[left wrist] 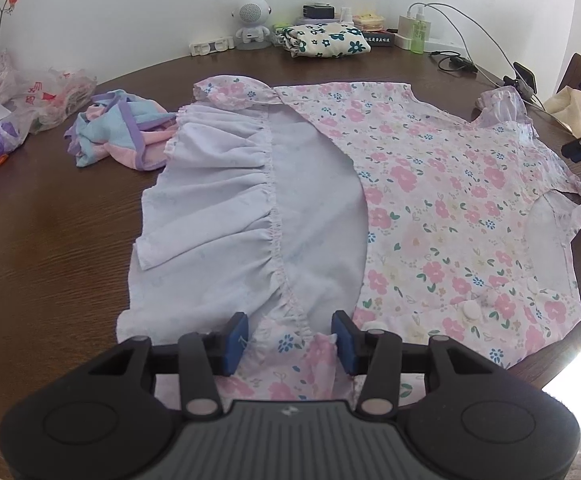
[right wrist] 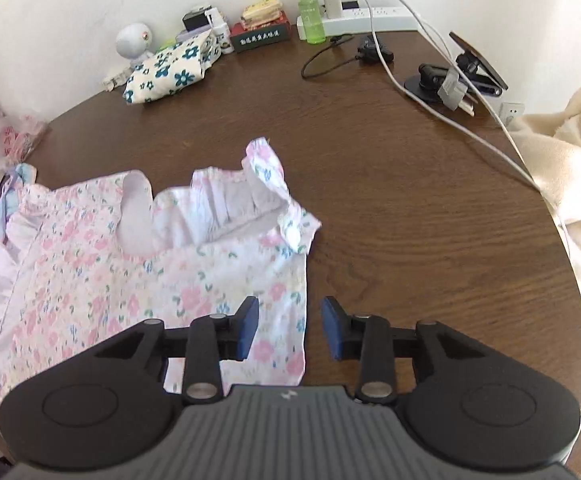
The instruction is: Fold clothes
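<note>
A pink floral dress (left wrist: 430, 200) lies spread on the dark wooden table (left wrist: 50, 240), its ruffled hem half (left wrist: 226, 200) turned over so the pale lilac inside shows. My left gripper (left wrist: 289, 340) is open at the dress's near edge, blue pads either side of a bunched bit of cloth. In the right wrist view the same dress (right wrist: 130, 272) lies to the left, with a ruffled sleeve (right wrist: 266, 192) sticking up. My right gripper (right wrist: 289, 328) is open over the dress's right edge, nothing pinched between its pads.
A crumpled blue, pink and purple garment (left wrist: 118, 132) lies left of the dress. A folded blue-flower cloth (left wrist: 322, 42), a small white robot speaker (left wrist: 252, 20), a green spray bottle (right wrist: 310, 12), a power strip with cables (right wrist: 370, 16) and a phone stand (right wrist: 462, 76) sit at the back. Plastic bags (left wrist: 42, 96) lie far left.
</note>
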Demonstrator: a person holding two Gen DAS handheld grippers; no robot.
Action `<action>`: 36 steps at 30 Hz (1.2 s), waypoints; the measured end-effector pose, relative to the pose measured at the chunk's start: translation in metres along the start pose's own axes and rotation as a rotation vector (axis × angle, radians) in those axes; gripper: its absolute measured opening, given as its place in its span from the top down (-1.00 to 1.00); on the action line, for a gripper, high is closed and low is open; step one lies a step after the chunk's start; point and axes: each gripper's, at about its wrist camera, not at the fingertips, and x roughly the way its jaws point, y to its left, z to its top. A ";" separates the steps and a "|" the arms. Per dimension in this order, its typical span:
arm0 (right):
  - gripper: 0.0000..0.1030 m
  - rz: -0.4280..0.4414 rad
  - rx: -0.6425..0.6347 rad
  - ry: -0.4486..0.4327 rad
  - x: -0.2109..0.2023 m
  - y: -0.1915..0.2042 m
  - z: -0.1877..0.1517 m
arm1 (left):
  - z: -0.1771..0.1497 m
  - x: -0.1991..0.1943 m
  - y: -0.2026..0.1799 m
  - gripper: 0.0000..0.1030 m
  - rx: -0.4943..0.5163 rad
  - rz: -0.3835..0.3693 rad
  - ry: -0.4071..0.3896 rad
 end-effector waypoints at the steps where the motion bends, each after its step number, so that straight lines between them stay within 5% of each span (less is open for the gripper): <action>1: 0.32 -0.007 -0.004 0.015 0.000 0.000 -0.006 | 0.000 0.000 0.000 0.13 -0.001 -0.006 -0.001; 4: 0.33 -0.017 -0.013 0.032 0.001 0.002 -0.020 | 0.000 0.001 -0.001 0.13 -0.003 -0.007 -0.003; 6: 0.73 -0.021 -0.026 0.031 0.000 0.005 -0.025 | -0.001 0.000 -0.002 0.13 -0.003 -0.001 -0.007; 8: 0.92 -0.027 -0.044 0.029 -0.002 0.009 -0.029 | -0.002 -0.001 -0.003 0.13 -0.003 0.005 -0.011; 14: 0.96 -0.110 -0.037 0.018 -0.008 -0.003 -0.032 | -0.003 -0.001 -0.003 0.12 -0.015 0.011 -0.016; 16: 0.93 -0.072 0.008 0.019 -0.010 -0.010 -0.034 | -0.004 -0.001 -0.004 0.12 -0.014 0.012 -0.019; 19: 0.13 -0.005 0.099 -0.031 -0.026 -0.018 -0.040 | -0.004 -0.001 -0.003 0.12 -0.018 0.008 -0.019; 28: 0.11 0.098 0.166 -0.080 -0.052 -0.013 -0.063 | -0.005 -0.001 -0.003 0.12 -0.011 0.007 -0.025; 30: 0.52 0.112 0.139 -0.067 -0.047 -0.004 -0.064 | -0.005 -0.001 -0.003 0.12 -0.010 0.006 -0.025; 31: 0.87 0.119 0.126 -0.061 -0.045 0.001 -0.064 | -0.005 -0.002 -0.003 0.12 -0.007 0.007 -0.026; 36: 0.92 0.155 0.061 -0.029 -0.034 0.025 -0.066 | -0.006 -0.002 -0.004 0.12 -0.003 0.003 -0.028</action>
